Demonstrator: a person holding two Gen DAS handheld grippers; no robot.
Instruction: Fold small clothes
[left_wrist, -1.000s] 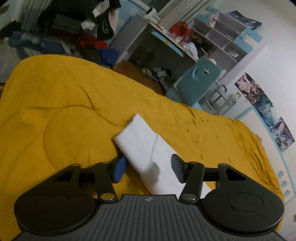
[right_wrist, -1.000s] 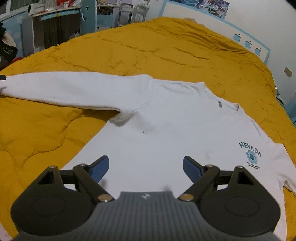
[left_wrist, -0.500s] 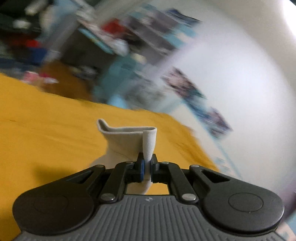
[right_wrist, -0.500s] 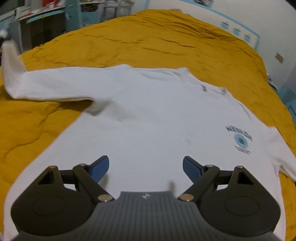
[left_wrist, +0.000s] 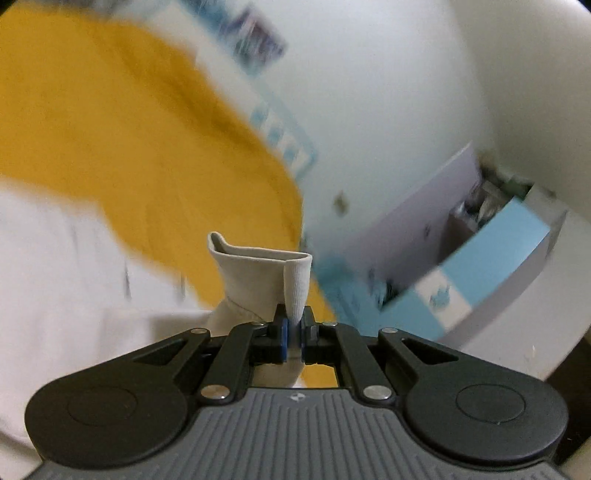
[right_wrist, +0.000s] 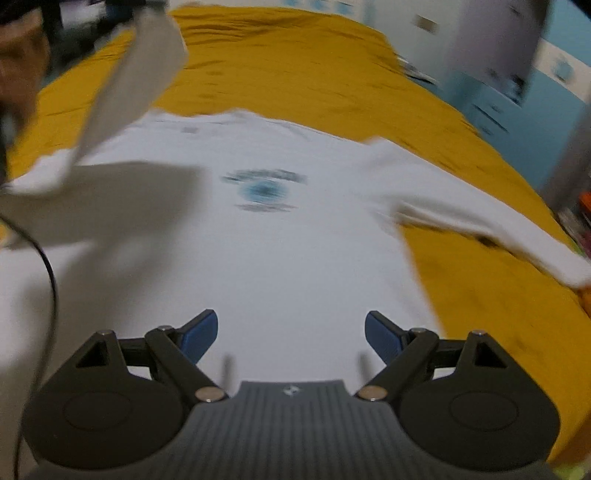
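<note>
Two hand-held grippers work one white sweatshirt (right_wrist: 288, 258), spread chest-up on the yellow bedspread (right_wrist: 295, 62) with its blue printed logo (right_wrist: 264, 190) near the middle. The left hand-held gripper (left_wrist: 293, 332) is clamped on the ribbed sleeve cuff (left_wrist: 295, 284), blue pads pinching the fabric though the jaws are just starting to ease apart, and in the right wrist view that raised sleeve (right_wrist: 129, 77) slants up toward eleven o'clock above the shirt's body. The right hand-held gripper (right_wrist: 290, 338) hangs released, jaws wide with nothing between them, over the lower body panel at six o'clock. The other sleeve (right_wrist: 480, 221) trails flat toward three o'clock. The risks, as I judge them: the cuff is held by a thin pinch, so a loosening grip mid-carry could drop the sleeve in a crumpled heap short of the chest; and with nothing pinning the body, a hard pull could drag the shirt askew. Containers: blurred blue-and-white shelving (left_wrist: 491, 251) at three o'clock in the left view, contents too smeared to name.
</note>
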